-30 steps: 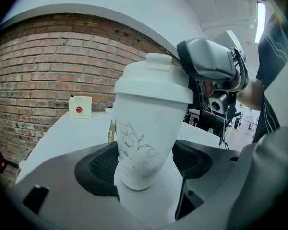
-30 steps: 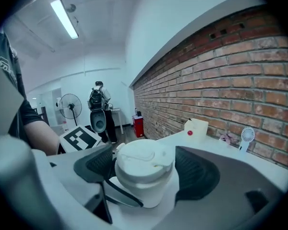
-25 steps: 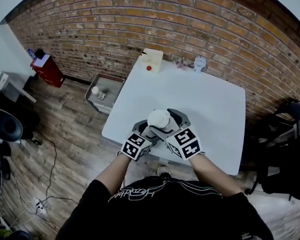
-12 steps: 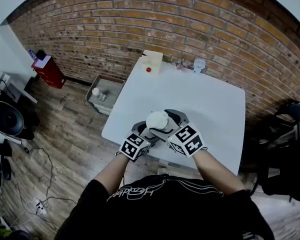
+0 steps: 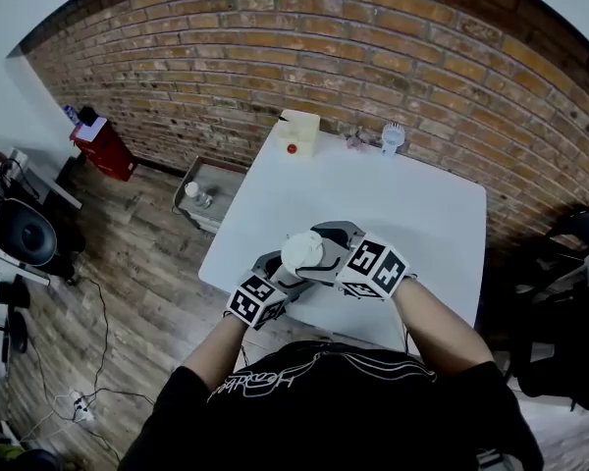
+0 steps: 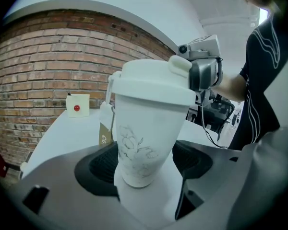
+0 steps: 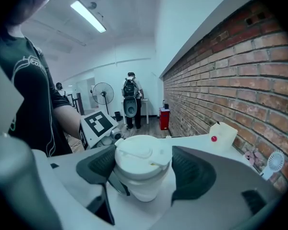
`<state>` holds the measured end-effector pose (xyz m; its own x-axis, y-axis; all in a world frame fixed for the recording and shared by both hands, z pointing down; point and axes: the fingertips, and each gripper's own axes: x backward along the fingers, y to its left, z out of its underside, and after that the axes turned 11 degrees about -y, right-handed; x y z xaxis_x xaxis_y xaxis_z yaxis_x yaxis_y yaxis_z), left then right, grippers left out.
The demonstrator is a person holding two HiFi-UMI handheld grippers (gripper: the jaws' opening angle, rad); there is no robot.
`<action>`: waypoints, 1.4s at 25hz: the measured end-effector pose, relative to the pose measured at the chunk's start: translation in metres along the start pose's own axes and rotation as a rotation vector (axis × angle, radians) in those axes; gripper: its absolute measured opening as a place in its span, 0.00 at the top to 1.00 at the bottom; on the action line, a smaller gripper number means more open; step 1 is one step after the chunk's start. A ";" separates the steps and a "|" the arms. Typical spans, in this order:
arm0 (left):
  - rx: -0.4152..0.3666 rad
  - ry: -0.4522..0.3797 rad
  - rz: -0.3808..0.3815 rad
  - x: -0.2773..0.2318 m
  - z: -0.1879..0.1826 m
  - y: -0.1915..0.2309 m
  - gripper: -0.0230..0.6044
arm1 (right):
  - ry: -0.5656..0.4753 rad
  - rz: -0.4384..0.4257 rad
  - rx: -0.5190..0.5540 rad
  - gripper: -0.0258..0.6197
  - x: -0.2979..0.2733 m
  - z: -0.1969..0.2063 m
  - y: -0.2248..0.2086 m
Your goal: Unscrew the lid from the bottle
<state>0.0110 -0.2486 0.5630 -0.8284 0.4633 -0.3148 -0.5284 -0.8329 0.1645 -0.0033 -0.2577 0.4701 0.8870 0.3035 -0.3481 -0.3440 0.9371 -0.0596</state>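
A white bottle with a faint flower print stands upright near the front edge of the white table. My left gripper is shut on the bottle's lower body, one pad against each side. The white lid with its flip tab sits on top of the bottle. My right gripper reaches in from the right, one pad at each side of the lid. Its jaws are closing on the lid and do not clamp it. In the head view the lid shows between my left gripper and right gripper.
A white box with a red button and a small white fan stand at the table's far edge by the brick wall. On the floor to the left are a grey bin and a red cabinet. A dark chair stands at the right.
My right gripper has swung its marker cube to the right and away from me around the lid. The left gripper keeps its hold on the bottle.
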 end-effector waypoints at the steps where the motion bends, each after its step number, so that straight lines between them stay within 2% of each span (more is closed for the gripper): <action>1: -0.001 -0.003 -0.002 -0.001 -0.001 0.000 0.37 | -0.004 -0.010 0.005 0.40 0.001 0.000 0.000; 7: 0.013 -0.039 -0.035 0.002 -0.004 -0.001 0.37 | -0.031 -0.046 0.012 0.41 0.001 -0.005 0.001; 13: 0.024 -0.041 -0.052 0.004 -0.002 0.000 0.37 | -0.049 -0.044 0.018 0.41 0.001 -0.005 0.002; 18: 0.092 -0.061 -0.053 0.008 0.000 0.001 0.37 | -0.125 -0.045 -0.040 0.42 0.007 -0.023 -0.002; 24: 0.104 -0.084 -0.068 0.019 -0.007 0.003 0.37 | -0.195 -0.022 -0.070 0.43 0.019 -0.046 -0.012; 30: 0.114 -0.112 -0.087 0.053 -0.013 -0.002 0.37 | -0.251 0.029 -0.077 0.43 0.029 -0.069 -0.015; 31: 0.116 -0.123 -0.102 0.062 -0.016 -0.001 0.42 | -0.263 0.041 -0.077 0.43 0.030 -0.074 -0.015; 33: 0.135 -0.163 -0.140 0.081 -0.028 0.003 0.76 | -0.289 0.066 -0.082 0.43 0.035 -0.085 -0.017; 34: 0.154 -0.189 -0.148 0.090 -0.036 0.004 0.86 | -0.302 0.078 -0.084 0.43 0.037 -0.091 -0.017; 35: 0.172 -0.221 -0.147 0.098 -0.046 0.004 0.87 | -0.315 0.089 -0.086 0.43 0.040 -0.097 -0.017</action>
<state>-0.0634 -0.2203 0.4893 -0.7514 0.6451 -0.1388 -0.6533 -0.6976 0.2942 0.0084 -0.2786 0.3662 0.8993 0.4344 -0.0501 -0.4372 0.8906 -0.1252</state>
